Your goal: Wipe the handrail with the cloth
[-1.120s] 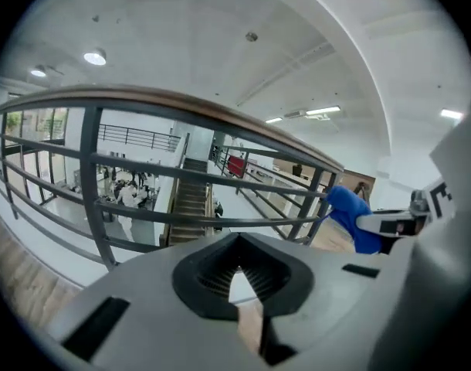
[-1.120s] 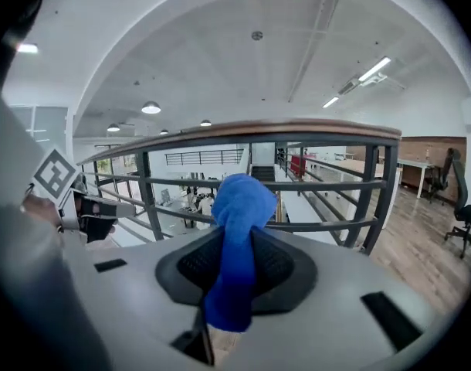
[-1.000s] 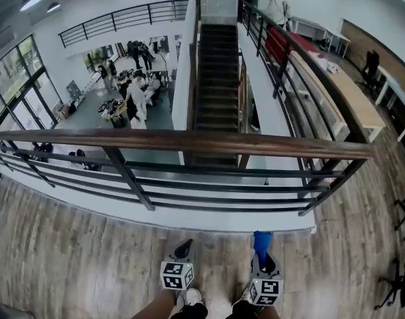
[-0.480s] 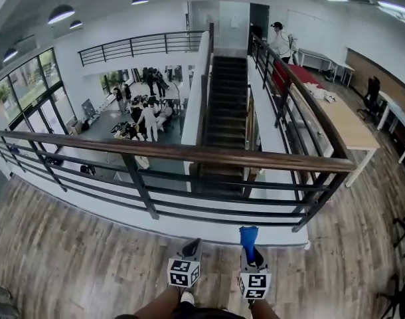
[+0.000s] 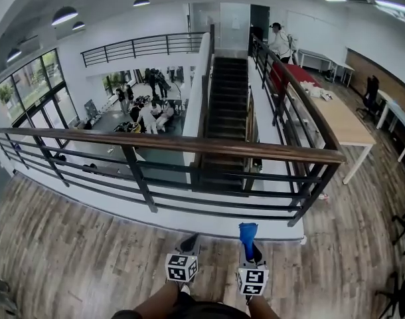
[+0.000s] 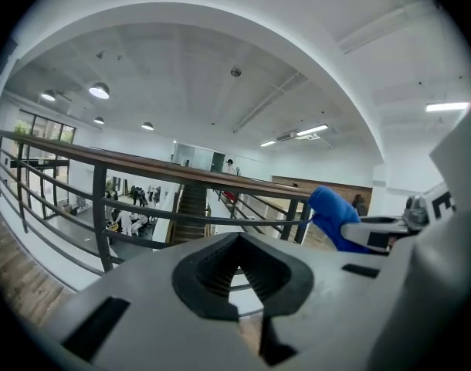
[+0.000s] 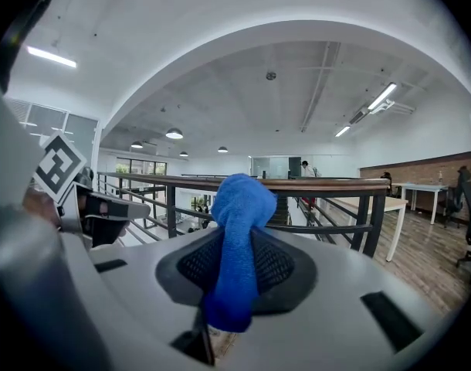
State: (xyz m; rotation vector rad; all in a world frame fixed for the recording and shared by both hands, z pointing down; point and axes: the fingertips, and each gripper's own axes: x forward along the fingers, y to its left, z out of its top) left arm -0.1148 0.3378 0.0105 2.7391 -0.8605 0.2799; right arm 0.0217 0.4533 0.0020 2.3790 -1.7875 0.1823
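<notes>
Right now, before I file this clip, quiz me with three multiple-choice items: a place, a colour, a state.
1. Where is the cloth relative to the handrail?
A) on top of it
B) short of it, not touching
C) hanging beyond it

2. What colour is the cloth?
A) red
B) blue
C) white

3. The right hand-held gripper is
A) open, empty
B) shut, empty
C) shut on the cloth

Answers: 1 B, the head view shows floor between them. 2 B, it is blue in every view. 3 C, its jaws pinch the cloth in the right gripper view.
</notes>
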